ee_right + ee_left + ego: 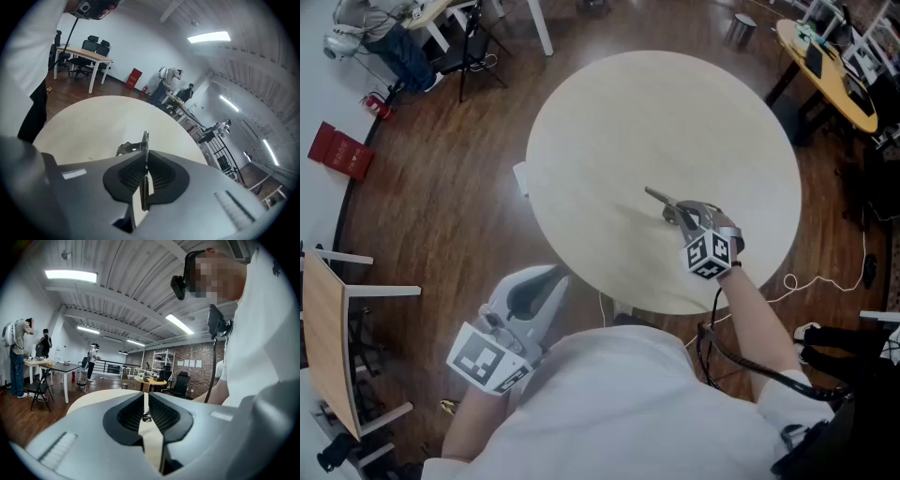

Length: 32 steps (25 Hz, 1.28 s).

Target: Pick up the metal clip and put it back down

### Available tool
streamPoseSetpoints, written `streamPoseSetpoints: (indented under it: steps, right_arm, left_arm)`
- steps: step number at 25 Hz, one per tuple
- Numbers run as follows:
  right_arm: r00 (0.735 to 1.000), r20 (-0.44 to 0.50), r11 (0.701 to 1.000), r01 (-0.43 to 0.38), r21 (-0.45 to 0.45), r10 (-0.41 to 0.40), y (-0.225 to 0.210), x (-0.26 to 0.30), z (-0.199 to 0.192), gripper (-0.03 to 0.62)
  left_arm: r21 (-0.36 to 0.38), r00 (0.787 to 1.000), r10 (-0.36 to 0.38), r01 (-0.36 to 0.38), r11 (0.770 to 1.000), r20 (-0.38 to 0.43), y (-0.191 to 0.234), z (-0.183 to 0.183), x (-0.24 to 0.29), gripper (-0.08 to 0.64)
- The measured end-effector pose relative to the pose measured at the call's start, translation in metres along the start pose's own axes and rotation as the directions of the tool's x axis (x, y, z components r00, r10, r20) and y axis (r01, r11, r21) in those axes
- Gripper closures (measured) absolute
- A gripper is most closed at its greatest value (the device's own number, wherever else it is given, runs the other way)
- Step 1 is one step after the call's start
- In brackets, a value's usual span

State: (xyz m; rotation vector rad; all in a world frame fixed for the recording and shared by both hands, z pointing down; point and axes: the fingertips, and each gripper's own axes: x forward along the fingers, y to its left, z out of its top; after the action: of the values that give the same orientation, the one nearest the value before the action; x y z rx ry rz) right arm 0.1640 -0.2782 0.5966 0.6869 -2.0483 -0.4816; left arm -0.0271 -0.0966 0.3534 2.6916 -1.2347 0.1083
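The metal clip (pixel 661 199) is a thin silver piece that sticks out toward the middle of the round pale table (pixel 656 122). My right gripper (pixel 680 214) is shut on it over the table's near right part. In the right gripper view a flat metal arm of the clip (pixel 146 140) stands on edge between the pads, with its bent part at the left of the tips. The clip looks held just above the table top (pixel 93 126). My left gripper (pixel 542 286) hangs off the table near its front edge, over the wood floor. Its jaws (pixel 145 414) are together with nothing in them.
A wooden desk (pixel 323 337) stands at the left edge, and a red object (pixel 339 150) lies on the floor. A yellow table (pixel 834 75) with gear is at the upper right. White cable (pixel 797 281) trails on the floor by the table's right side. People (pixel 18 357) stand far off.
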Motion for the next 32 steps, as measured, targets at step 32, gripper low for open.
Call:
streamPoseSetpoints:
  steps: [32]
  right_arm:
    - [0.988, 0.034, 0.988, 0.151, 0.034, -0.152, 0.093, -0.211, 0.161, 0.588]
  left_arm:
    - [0.016, 0.992, -0.124, 0.124, 0.992, 0.024, -0.026, -0.036, -0.157, 0.522]
